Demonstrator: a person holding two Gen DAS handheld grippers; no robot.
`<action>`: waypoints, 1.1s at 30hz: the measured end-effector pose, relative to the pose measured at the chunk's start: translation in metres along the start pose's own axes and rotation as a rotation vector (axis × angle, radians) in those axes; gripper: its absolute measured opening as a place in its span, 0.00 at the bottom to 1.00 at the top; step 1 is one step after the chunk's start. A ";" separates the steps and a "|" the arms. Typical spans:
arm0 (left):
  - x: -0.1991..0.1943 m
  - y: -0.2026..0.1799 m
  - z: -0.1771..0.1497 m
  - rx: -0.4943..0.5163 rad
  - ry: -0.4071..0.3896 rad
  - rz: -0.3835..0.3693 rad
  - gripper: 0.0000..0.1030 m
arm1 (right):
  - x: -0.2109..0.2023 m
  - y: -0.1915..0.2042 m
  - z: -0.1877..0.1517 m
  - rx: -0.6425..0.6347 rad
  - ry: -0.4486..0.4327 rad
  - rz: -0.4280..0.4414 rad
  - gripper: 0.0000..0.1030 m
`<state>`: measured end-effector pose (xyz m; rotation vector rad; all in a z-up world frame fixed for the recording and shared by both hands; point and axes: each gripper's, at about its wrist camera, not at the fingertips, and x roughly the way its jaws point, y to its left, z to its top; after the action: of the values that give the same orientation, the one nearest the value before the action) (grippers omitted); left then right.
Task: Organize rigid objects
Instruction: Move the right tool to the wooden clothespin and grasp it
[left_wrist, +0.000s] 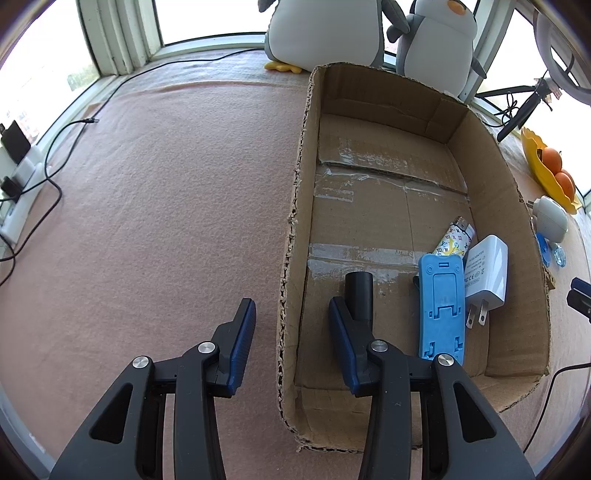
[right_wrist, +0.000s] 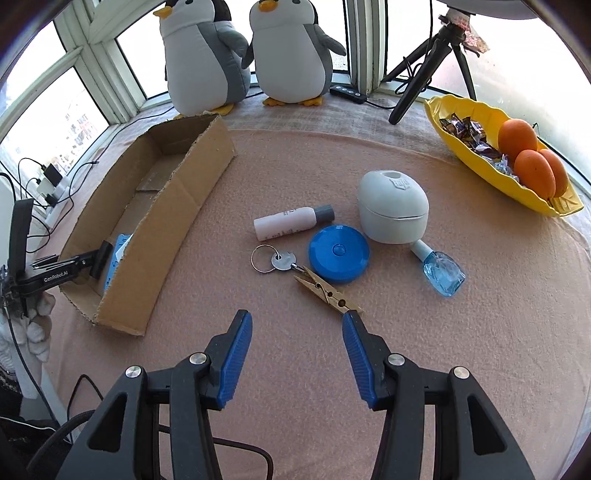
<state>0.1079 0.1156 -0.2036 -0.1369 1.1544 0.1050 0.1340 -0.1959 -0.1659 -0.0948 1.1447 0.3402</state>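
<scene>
Wooden clothespin (right_wrist: 328, 291) lies flat on our pink worktop (right_wrist: 406, 350), its long axis slanting from the key (right_wrist: 282, 261) toward our right tool (right_wrist: 297, 334), whose jaws gape empty. Our left tool (left_wrist: 291, 317), also empty, straddles the cardboard box (left_wrist: 295, 206) wall.

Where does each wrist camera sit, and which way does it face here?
Left wrist: on the left gripper, tilted down along the cardboard box; its open fingers straddle one box wall.
Right wrist: on the right gripper, tilted down at the clothespin and nearby loose items; its own open fingers show, plus the left gripper at the left edge.
Shared: the cardboard box, two plush penguins, yellow dish.
</scene>
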 end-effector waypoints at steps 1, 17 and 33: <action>0.000 0.000 0.000 0.000 0.000 0.000 0.40 | 0.004 -0.002 0.001 -0.003 0.002 -0.006 0.45; 0.000 0.001 -0.001 -0.007 0.003 0.000 0.40 | 0.045 -0.011 0.019 -0.051 0.083 -0.054 0.45; 0.000 0.001 -0.001 -0.007 0.003 0.000 0.40 | 0.059 -0.002 0.019 -0.084 0.148 -0.068 0.32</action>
<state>0.1070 0.1167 -0.2038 -0.1434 1.1574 0.1091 0.1728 -0.1808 -0.2119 -0.2352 1.2705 0.3249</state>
